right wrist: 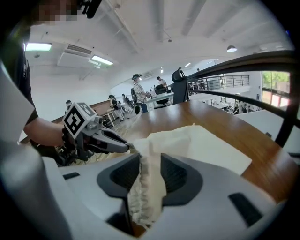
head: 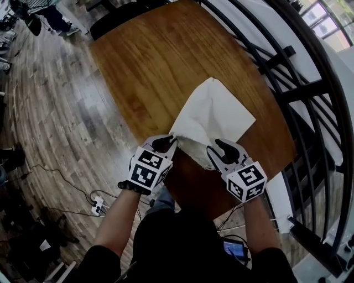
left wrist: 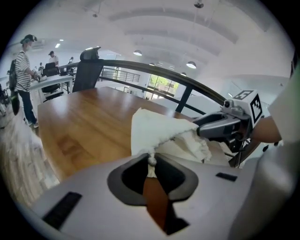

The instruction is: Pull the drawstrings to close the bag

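Note:
A white cloth drawstring bag (head: 213, 113) lies on the brown wooden table (head: 155, 61), its gathered mouth toward the near edge. My left gripper (head: 168, 142) is at the mouth's left end. In the left gripper view its jaws (left wrist: 151, 163) are shut on the knotted drawstring (left wrist: 151, 160), with the bag (left wrist: 154, 129) pulled taut beyond it. My right gripper (head: 217, 149) is at the mouth's right end. In the right gripper view the bunched mouth (right wrist: 146, 187) hangs loosely between its jaws (right wrist: 150, 165), which stand a little apart. Each gripper shows in the other's view: the right gripper (left wrist: 204, 129) and the left gripper (right wrist: 123, 147).
A black railing (head: 310, 88) runs close along the table's right side. A dark chair (head: 119, 16) stands at the far end. Cables and a power strip (head: 98, 205) lie on the wood floor at the left. People (left wrist: 21, 70) stand at desks far behind.

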Motion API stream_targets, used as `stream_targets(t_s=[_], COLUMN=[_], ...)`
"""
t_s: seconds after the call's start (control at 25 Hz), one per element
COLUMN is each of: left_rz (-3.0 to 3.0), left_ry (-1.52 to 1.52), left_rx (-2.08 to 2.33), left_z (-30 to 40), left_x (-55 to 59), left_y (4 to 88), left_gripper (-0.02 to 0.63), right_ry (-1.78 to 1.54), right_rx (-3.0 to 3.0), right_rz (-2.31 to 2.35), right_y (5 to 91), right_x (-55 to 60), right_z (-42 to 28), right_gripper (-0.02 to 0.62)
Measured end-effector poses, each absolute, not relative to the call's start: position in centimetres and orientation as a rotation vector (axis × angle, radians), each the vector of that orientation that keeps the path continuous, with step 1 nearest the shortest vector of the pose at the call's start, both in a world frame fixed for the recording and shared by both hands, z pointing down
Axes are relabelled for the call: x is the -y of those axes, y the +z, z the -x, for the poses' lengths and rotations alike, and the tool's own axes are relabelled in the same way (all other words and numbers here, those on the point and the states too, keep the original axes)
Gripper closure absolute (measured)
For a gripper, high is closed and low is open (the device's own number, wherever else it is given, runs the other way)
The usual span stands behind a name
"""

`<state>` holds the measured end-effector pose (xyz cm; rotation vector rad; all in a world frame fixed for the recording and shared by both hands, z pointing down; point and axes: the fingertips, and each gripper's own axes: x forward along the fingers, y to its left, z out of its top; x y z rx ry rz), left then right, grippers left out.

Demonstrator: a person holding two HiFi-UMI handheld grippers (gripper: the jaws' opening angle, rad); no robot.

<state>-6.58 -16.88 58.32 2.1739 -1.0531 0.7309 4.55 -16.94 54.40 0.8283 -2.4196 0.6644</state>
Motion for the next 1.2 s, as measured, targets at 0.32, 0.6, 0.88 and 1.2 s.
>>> stream_targets(t_s=[0.32, 0.6, 0.88, 1.2], left_rz=[-2.184, -2.184, -2.214, -2.227], left_ry=[0.803, 0.839, 0.863, 0.837], left_rx=[1.045, 1.015, 0.976, 0.948], left_z=[6.7, 6.6, 6.5, 5.5], left_x=[16.5, 16.4, 15.0, 14.4], left_y=[59.4, 59.1, 58.1, 58.0], left_gripper=[0.555, 0.555, 0.555, 0.555], right_ry=[0.710, 0.844, 0.843, 0.759], right_rx=[2.305, 2.142, 1.984, 1.906], right_rz=[-1.063, -1.112, -1.259, -1.342], right_y=[54.7, 57.7, 60.0, 61.2], right_x=[14.2, 9.4, 8.7, 10.4], right_z=[-11.8, -10.3, -9.5, -11.0], right_gripper=[0.450, 0.471, 0.422, 0.471])
